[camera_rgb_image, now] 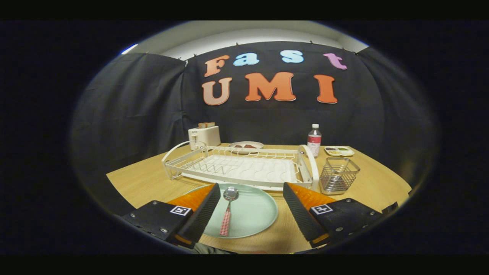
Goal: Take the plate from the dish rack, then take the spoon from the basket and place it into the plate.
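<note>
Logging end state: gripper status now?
Gripper: open, holding nothing; spoon lies on the plate between its fingers.

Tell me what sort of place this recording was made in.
Probably a staged kitchen tabletop in a cloth-walled booth: a dish rack, a toaster and a spoon on a plate, between the open gripper fingers.

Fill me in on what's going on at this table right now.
A person is working a handheld gripper, and its fingers stand open, holding nothing. Between them lies a pale green plate on the wooden table, with a spoon resting in it, bowl pointing away toward the rack. Beyond the plate sits the white dish rack, with no dishes in it, and to its right a wire basket. The spoon-in-plate step looks done.
</note>
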A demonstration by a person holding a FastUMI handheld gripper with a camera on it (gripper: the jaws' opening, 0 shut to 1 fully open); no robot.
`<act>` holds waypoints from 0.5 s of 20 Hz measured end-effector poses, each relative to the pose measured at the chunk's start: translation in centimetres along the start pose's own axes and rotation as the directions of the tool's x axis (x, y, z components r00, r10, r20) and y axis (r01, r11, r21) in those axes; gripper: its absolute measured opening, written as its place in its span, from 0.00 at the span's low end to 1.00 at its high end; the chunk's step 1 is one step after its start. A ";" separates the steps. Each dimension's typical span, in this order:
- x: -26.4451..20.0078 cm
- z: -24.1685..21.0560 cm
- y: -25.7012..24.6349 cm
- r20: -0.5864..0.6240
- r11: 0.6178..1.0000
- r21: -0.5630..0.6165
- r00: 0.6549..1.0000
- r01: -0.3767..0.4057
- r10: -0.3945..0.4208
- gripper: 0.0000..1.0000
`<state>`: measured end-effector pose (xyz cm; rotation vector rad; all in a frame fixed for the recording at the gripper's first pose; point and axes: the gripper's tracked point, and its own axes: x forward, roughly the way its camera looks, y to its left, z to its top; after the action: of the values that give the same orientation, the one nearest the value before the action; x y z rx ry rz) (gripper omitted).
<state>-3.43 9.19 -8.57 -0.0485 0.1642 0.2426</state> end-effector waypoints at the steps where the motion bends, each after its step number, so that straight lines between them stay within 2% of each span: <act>1: -0.1 0.6 -1.3 0.011 1.000 0.002 1.000 0.021 -0.021 0.98; 10: -2.1 7.6 -12.7 0.112 0.982 0.045 0.976 0.181 -0.185 0.98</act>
<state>-1.16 -3.09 -0.38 -0.0149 0.0477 0.0583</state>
